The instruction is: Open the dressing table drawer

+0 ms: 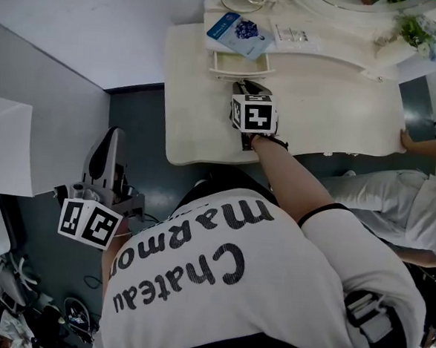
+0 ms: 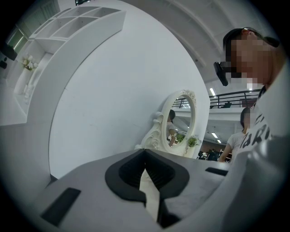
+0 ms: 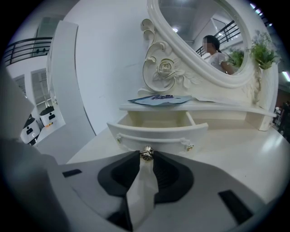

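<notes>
The cream dressing table has a small drawer under its mirror shelf. The drawer stands pulled out, and its empty inside shows in the right gripper view. My right gripper reaches over the tabletop to the drawer's front. Its jaws are shut on the round metal knob at the middle of that front. My left gripper hangs beside my left hip, away from the table. In its own view the left gripper has its tips together and holds nothing.
A blue packet lies on the shelf above the drawer. The oval carved mirror and a small potted plant stand at the back. Another person stands at the right with a hand on the table's edge.
</notes>
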Tool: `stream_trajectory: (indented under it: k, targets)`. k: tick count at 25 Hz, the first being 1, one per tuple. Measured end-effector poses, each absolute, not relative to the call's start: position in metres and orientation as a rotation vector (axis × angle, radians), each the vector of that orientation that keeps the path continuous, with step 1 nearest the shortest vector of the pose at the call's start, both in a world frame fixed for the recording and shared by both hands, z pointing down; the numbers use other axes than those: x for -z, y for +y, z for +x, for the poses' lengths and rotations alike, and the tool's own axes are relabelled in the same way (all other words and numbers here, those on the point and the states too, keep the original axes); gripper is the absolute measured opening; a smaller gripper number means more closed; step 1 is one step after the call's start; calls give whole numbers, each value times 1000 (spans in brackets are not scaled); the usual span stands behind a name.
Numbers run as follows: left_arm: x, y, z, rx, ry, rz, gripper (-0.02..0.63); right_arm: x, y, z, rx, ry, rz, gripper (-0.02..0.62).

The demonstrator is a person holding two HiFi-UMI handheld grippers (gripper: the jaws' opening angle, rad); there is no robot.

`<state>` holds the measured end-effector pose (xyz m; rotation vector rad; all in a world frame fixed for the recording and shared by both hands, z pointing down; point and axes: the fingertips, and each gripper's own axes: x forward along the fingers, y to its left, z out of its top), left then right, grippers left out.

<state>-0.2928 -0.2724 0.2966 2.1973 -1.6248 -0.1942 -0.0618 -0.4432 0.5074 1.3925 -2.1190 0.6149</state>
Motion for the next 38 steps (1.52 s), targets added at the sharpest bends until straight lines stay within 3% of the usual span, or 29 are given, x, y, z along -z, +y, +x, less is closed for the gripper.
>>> stream_trajectory:
  k: [38]
  targets:
    - [-295,-262,-285,188,-1603,2218,23,-508,-422,-58,-606,-2120,1366,103]
